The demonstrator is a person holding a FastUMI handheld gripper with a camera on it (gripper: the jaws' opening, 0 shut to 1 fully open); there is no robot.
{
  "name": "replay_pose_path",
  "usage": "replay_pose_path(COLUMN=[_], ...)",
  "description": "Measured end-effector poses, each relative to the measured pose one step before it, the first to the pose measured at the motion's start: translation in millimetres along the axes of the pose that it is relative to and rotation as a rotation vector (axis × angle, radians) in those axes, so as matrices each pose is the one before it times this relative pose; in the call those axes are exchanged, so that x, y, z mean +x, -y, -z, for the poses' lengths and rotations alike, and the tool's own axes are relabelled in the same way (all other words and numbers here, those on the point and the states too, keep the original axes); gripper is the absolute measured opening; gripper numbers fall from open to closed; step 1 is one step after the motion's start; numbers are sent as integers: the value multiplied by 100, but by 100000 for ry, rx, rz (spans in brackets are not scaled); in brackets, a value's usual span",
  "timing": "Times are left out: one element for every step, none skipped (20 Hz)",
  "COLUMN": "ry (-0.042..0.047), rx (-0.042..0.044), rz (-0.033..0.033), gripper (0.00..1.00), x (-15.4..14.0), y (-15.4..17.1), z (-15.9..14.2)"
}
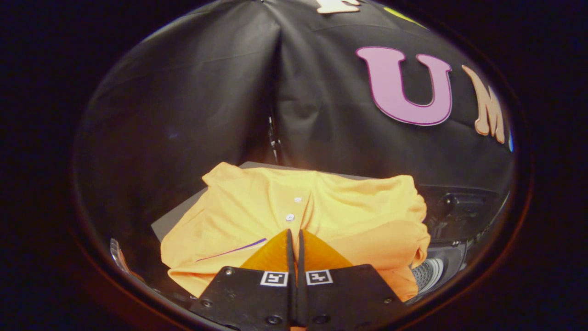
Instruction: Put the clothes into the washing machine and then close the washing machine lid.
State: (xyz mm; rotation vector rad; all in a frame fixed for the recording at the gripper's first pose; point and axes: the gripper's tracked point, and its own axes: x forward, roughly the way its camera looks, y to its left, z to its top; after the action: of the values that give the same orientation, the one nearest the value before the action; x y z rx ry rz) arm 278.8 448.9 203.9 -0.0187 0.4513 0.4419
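An orange button-up shirt [349, 216] lies folded on a grey flat surface [172, 220], just ahead of and partly under my fingers. My gripper [295, 234] is shut, its two fingers pressed side by side with only a thin slit between them. The tips point at the shirt's button strip [290, 216], and I see no cloth pinched between them. To the right of the shirt, lower down, is the dark washing machine [459, 211], with a bit of its ribbed drum opening [427, 273] showing past the shirt's edge.
The booth's black cloth wall [206, 115] rises close behind the shirt, with a fold at its corner. A thin cable [274, 138] hangs along that fold. A small shiny object [118, 257] sits low to the left of the shirt.
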Motion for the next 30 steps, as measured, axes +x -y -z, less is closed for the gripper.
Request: replay_pose_path(ry=[1827,1400,1823,2118,1811,1701,963,684,888,664,819,841,1353,1014,1017,574,691,450,-283,859,1310,395,94,13,523,686,1104,753,1091,737], rx=[746,431,433,604,281,364,939,1501,1715,1378,397,188,325,839,-55,-623,-1226,-625,-69,958,1266,1226,802,214,-282,-656,-633,-495,-246,-29], rz=[3462,3258,4037,4533,4785,4450,3906,3115,2678,2842,2841,3351,2793,2455,2716,3151,3147,2913,1548,279,553,347,-453,-479,234,535,135,-147,-53,105], gripper=[0,0,0,0,0,0,0,0,0,0,0,0,0,0,0,0,0,1,3,5,11,23,35,34,33,33,33,33,33,33], x=[-507,-429,-624,-947,-529,-569,-433,-278,-68,-72,-14,-5,64,190,182,429,356,371,358,172,-97,352,-5,-98,-57,-64,-256,-206,-117,-226], y=[1559,1754,1824,2068,2279,2066,2090,1744,1588,1628,1619,1813,1459,1241,1154,1224,1220,1058,759,435,-214,590,23,-143,73,186,162,106,143,216], z=[-464,-289,-595,-102,-161,-538,-595,-196,-333,-385,-26,-93,-257,-133,-43,173,261,238,536,-72,81,174,62,-93,-146,-190,-160,-188,6,-93])
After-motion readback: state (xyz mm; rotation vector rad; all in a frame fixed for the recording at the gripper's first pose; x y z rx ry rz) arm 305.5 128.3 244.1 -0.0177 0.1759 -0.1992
